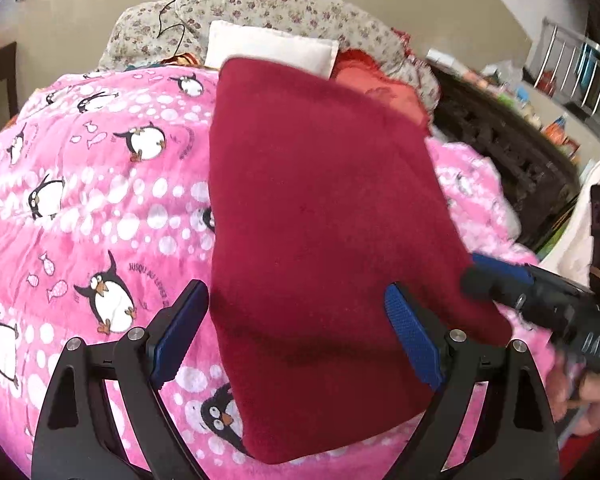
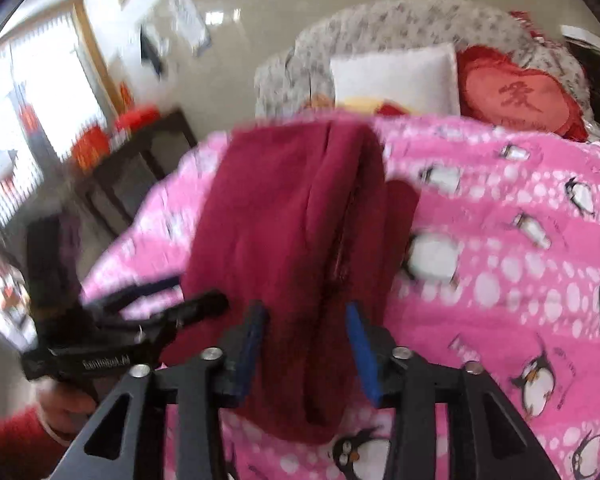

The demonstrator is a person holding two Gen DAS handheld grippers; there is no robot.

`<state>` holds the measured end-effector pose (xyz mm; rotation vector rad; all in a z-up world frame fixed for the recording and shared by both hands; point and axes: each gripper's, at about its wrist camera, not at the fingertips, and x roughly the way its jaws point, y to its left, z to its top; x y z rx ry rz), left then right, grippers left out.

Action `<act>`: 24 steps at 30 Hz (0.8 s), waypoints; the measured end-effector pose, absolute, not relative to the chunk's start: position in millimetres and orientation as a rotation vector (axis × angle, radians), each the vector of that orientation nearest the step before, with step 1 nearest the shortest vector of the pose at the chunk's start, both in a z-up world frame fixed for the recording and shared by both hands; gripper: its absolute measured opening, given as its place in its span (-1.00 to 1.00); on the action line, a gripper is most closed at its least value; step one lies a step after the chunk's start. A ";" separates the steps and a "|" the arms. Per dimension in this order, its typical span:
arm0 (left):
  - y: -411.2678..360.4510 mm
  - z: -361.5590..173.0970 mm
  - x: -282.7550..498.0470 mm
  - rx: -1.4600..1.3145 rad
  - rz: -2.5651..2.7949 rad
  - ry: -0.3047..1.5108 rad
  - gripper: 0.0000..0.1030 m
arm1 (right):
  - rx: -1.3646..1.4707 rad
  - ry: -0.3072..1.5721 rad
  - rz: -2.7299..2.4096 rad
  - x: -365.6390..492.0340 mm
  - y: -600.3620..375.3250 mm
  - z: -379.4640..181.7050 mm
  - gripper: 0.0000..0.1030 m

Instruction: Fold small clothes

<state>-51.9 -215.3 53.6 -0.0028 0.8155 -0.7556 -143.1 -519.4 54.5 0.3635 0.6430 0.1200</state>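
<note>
A dark red folded garment [image 1: 320, 200] lies on the pink penguin blanket [image 1: 100, 200], long side running away from me. My left gripper [image 1: 296, 320] stands wide open above its near end: one finger over the blanket, the other over the cloth. My right gripper [image 1: 476, 272] reaches in at the garment's near right edge. In the right wrist view the garment [image 2: 292, 220] shows a thick folded edge running between the blue pads of the right gripper [image 2: 306, 340], whose jaws stand apart and do not clamp the cloth. The left gripper [image 2: 196, 292] is at the cloth's left side.
A white pillow [image 1: 272, 48], a red heart cushion [image 2: 516, 96] and floral bedding [image 1: 260, 4] sit at the head of the bed. A dark carved bed frame [image 1: 500, 152] runs along one side. A dark wooden table [image 2: 140, 160] stands beyond the blanket [image 2: 500, 280].
</note>
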 end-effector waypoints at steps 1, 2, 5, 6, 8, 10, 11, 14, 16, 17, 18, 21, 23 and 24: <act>-212.5 55.8 -48.2 -0.022 -0.764 0.817 0.75 | 0.384 0.617 0.098 -141.2 -527.0 56.6 0.40; -211.0 57.2 -44.6 -0.036 -0.773 0.823 0.75 | 0.403 0.601 0.091 -137.6 -533.1 56.7 0.64; -208.3 56.8 -28.3 -0.081 -0.810 0.863 0.75 | 0.478 0.645 0.125 -111.0 -545.7 46.2 0.66; -207.8 55.4 -23.4 -0.096 -0.820 0.875 0.75 | 0.490 0.664 0.127 -104.0 -546.6 43.2 0.66; -205.8 50.1 -11.7 -0.147 -0.846 0.899 0.75 | 0.502 0.700 0.158 -85.5 -545.0 33.9 0.66; -206.8 43.9 -2.0 -0.176 -0.857 0.919 0.80 | 0.512 0.701 0.181 -74.0 -541.8 28.5 0.67; -207.8 41.8 0.7 -0.180 -0.863 0.926 0.85 | 0.506 0.687 0.185 -69.9 -541.2 28.5 0.74; -215.3 33.4 7.9 -0.198 -0.901 0.956 0.86 | 0.500 0.683 0.179 -61.2 -539.5 29.6 0.74; -218.6 26.2 15.2 -0.246 -0.942 0.994 0.85 | 0.472 0.692 0.150 -59.9 -537.8 31.1 0.51; -219.0 24.4 17.8 -0.266 -0.953 1.005 0.81 | 0.455 0.695 0.136 -60.9 -535.9 33.6 0.27; -219.6 22.3 20.2 -0.286 -0.972 1.023 0.64 | 0.461 0.685 0.138 -64.2 -534.5 36.4 0.10; -217.2 29.5 16.4 -0.285 -0.979 1.027 0.44 | 0.447 0.667 0.137 -76.9 -526.3 47.6 -0.03; -210.1 41.3 5.6 -0.257 -0.989 1.005 0.36 | 0.444 0.658 0.159 -86.8 -520.9 57.8 -0.05; -205.9 47.7 -0.2 -0.248 -0.988 0.996 0.36 | 0.449 0.654 0.171 -91.7 -517.0 62.9 -0.05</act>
